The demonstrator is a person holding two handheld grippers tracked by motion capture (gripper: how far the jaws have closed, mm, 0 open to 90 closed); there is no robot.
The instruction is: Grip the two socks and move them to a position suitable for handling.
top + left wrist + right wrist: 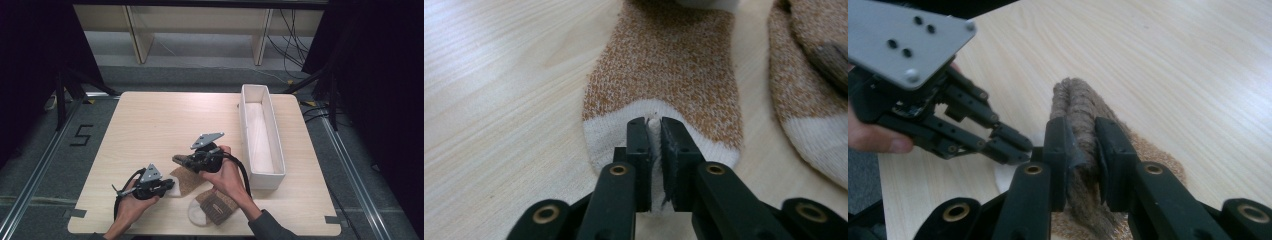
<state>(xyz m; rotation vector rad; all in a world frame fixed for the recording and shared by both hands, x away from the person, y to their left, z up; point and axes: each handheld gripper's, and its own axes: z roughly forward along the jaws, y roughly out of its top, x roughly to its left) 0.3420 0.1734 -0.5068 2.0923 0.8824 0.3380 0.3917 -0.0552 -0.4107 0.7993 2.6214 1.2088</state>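
The left gripper (pixel 654 125) has its jaws pinching the white toe of a brown sock (pixel 664 75), a thin fold of white cloth squeezed between the pads at the lower middle of the left gripper view; the sock's speckled brown body runs from there toward the top of the frame, flat on the wooden table (pixel 499 100). In the high view this gripper (pixel 167 186) sits at the lower left of centre, with the sock (pixel 186 180) stretching to its right. The right gripper (pixel 1083 130) is clamped on the sock's darker ribbed cuff, which stands up bunched between its jaws in the lower middle of the right gripper view; the same gripper (pixel 179 160) appears near the centre of the high view. A second sock (pixel 212 207) lies at the bottom centre of that frame, under the right forearm. A white tray (pixel 272 117) stands along the table's right side.
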